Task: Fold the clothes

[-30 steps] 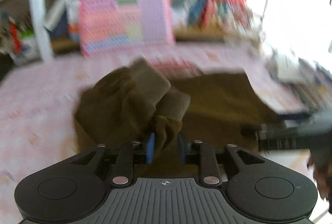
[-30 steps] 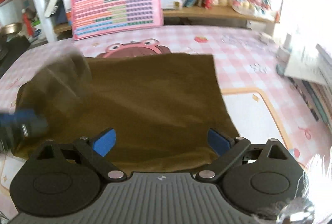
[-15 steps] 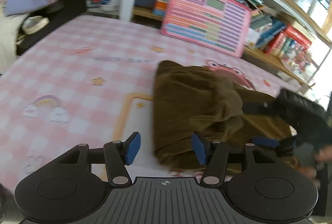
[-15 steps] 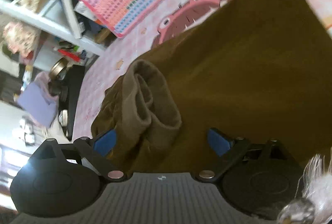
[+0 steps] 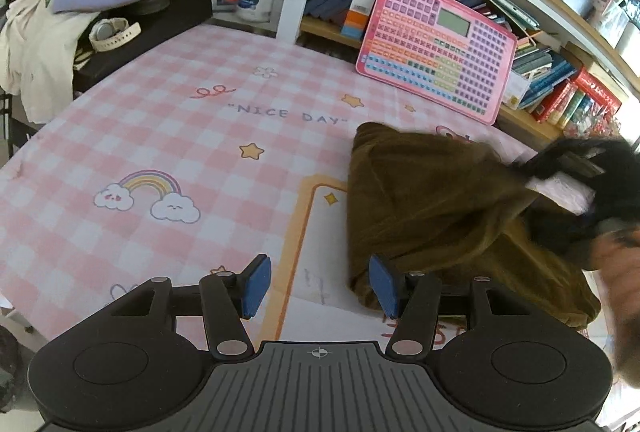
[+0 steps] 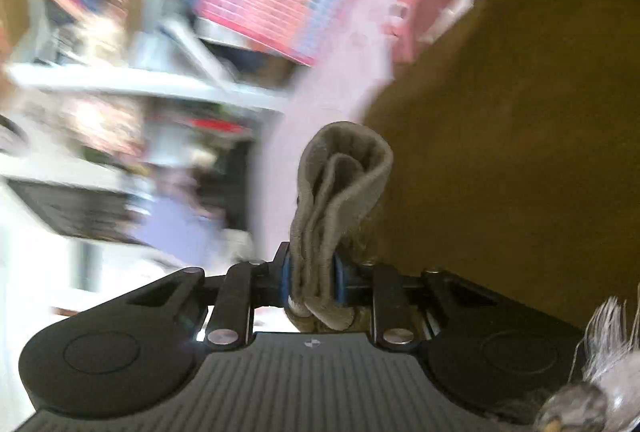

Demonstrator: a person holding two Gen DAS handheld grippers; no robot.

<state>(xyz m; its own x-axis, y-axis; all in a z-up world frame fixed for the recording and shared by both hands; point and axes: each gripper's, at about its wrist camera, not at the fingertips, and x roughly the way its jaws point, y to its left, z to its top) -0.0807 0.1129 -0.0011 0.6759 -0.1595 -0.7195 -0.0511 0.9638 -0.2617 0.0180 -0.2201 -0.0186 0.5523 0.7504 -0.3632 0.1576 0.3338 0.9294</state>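
An olive-brown garment [image 5: 432, 204] lies partly folded on the pink checked table [image 5: 168, 136], right of centre in the left wrist view. My left gripper [image 5: 318, 286] is open just left of the garment's near edge, its right fingertip touching the cloth. In the same view my right gripper [image 5: 532, 168] is a dark blur over the garment's far right side. The right wrist view, motion-blurred, shows my right gripper [image 6: 311, 280] shut on a bunched grey-brown cuff [image 6: 340, 184] of the garment [image 6: 520, 132], lifted off the spread cloth.
A pink keyboard toy [image 5: 436, 44] leans against a bookshelf [image 5: 560, 84] at the table's back. A black stand [image 5: 152, 20] with a watch and piled clothes sits at the far left. A hand [image 5: 616, 256] shows at the right edge.
My left gripper let go of the bunched cloth, opened and pulled back to the left. My right gripper swung over the garment and shut on the cuff, then lifted it.
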